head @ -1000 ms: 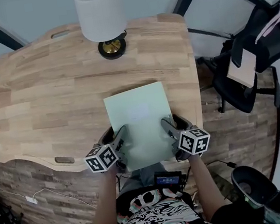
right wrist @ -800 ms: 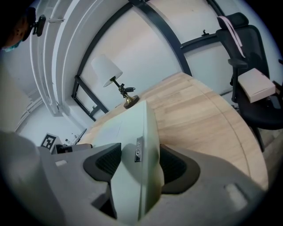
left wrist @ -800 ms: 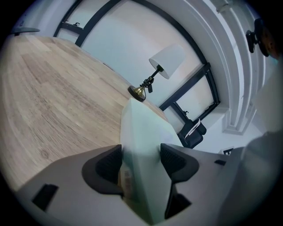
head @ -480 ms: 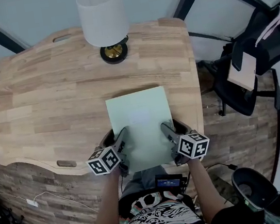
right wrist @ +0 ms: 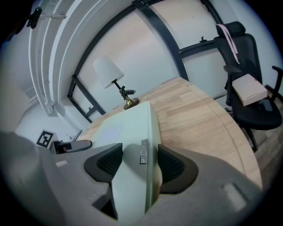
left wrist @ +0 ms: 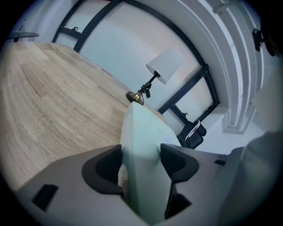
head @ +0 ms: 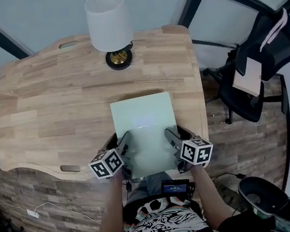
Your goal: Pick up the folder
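Note:
A pale green folder (head: 145, 123) lies flat at the near middle of the wooden desk (head: 52, 110), and its near end sticks out past the desk edge. My left gripper (head: 123, 143) grips its left edge; in the left gripper view the folder (left wrist: 141, 145) fills the gap between the dark pads (left wrist: 108, 165). My right gripper (head: 170, 136) is on the right edge. Its jaws are closing, and the folder (right wrist: 132, 132) with a small metal clip stands between its pads (right wrist: 170, 165), touching both.
A white-shaded lamp (head: 108, 21) with a brass base stands at the desk's far edge. A black office chair (head: 259, 68) carrying a pale box (head: 250, 78) is to the right of the desk. Wood-plank floor surrounds the desk.
The right gripper's fingers have drawn in a little against the folder's right edge. A thin shadow now shows under the folder's far edge. Both hands have stayed nearly still.

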A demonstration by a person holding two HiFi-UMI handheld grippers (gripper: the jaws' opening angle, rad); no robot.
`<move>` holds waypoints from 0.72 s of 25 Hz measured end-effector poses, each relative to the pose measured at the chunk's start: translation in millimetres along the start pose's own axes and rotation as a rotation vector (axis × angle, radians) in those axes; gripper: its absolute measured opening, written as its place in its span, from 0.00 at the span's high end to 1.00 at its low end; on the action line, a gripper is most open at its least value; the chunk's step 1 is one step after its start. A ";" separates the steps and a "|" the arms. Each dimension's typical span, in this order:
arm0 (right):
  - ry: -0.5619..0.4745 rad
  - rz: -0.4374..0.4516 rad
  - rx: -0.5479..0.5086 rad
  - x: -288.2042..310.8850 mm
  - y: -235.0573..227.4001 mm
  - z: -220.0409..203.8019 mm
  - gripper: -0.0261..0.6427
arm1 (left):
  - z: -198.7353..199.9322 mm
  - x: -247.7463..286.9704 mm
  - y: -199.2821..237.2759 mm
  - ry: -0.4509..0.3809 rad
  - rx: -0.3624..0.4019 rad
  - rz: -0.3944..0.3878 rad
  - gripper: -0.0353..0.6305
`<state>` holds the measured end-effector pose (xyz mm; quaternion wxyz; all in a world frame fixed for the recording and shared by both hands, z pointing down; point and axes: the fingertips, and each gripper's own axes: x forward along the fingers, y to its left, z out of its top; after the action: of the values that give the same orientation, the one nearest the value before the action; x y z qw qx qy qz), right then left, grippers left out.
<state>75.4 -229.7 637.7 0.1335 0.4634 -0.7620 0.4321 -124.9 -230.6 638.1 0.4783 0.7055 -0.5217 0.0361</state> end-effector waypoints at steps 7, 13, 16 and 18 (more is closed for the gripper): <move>-0.074 -0.003 -0.005 -20.1 11.5 15.8 0.59 | 16.8 -12.4 -21.6 -0.055 0.035 -0.030 0.55; -0.128 0.006 -0.014 -42.7 17.1 25.3 0.59 | 22.7 -25.2 -44.1 -0.090 0.060 -0.061 0.55; -0.154 0.006 -0.011 -55.8 20.1 25.9 0.59 | 23.5 -32.6 -55.0 -0.101 0.084 -0.075 0.55; -0.165 0.011 -0.012 -62.9 22.1 25.3 0.59 | 23.0 -38.0 -60.3 -0.106 0.090 -0.084 0.55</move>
<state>95.8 -208.0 572.9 0.0706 0.4925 -0.7756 0.3886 -106.0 -220.4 566.4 0.4187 0.7486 -0.5141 0.0019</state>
